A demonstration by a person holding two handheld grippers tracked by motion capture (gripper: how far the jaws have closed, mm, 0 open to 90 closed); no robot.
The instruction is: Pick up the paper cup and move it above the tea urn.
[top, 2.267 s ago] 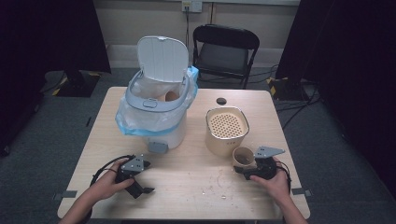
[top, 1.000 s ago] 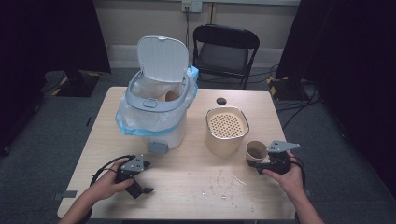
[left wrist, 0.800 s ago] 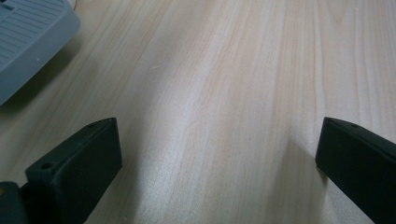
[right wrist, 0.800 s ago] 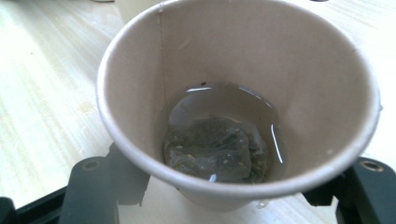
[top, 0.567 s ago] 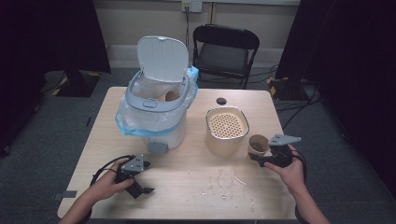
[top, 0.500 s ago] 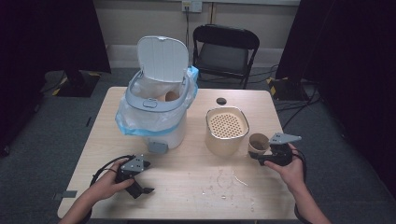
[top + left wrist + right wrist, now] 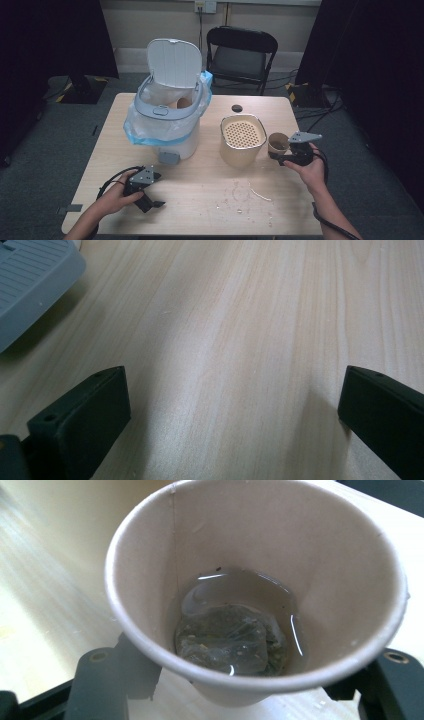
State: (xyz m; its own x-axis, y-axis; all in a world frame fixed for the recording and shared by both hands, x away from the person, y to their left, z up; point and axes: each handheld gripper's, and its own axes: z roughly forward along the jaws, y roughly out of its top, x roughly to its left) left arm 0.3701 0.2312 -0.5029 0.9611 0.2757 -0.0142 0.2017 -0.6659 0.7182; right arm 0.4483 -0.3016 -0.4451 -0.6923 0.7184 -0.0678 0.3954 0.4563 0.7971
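Note:
A brown paper cup point(image 7: 277, 143) sits in my right gripper point(image 7: 280, 153), just right of the beige tub with a perforated lid point(image 7: 242, 140). In the right gripper view the cup point(image 7: 250, 580) holds a little murky liquid and a soaked tea bag point(image 7: 232, 640), and the jaws press its lower wall from both sides. My left gripper point(image 7: 158, 190) rests on the table's front left. Its jaws stand wide apart over bare wood in the left gripper view point(image 7: 230, 410), with nothing between them.
A white pedal bin point(image 7: 167, 125) with its lid up and a blue-edged bag stands at the back left; its grey pedal point(image 7: 30, 280) is near my left gripper. A small black cap point(image 7: 237, 108) lies behind the tub. Scraps and crumbs point(image 7: 250, 195) litter the front. A black chair point(image 7: 240, 55) stands behind.
My right gripper carried the cup to the right and slightly up, from in front of the tub to beside its right side. The left gripper stayed put.

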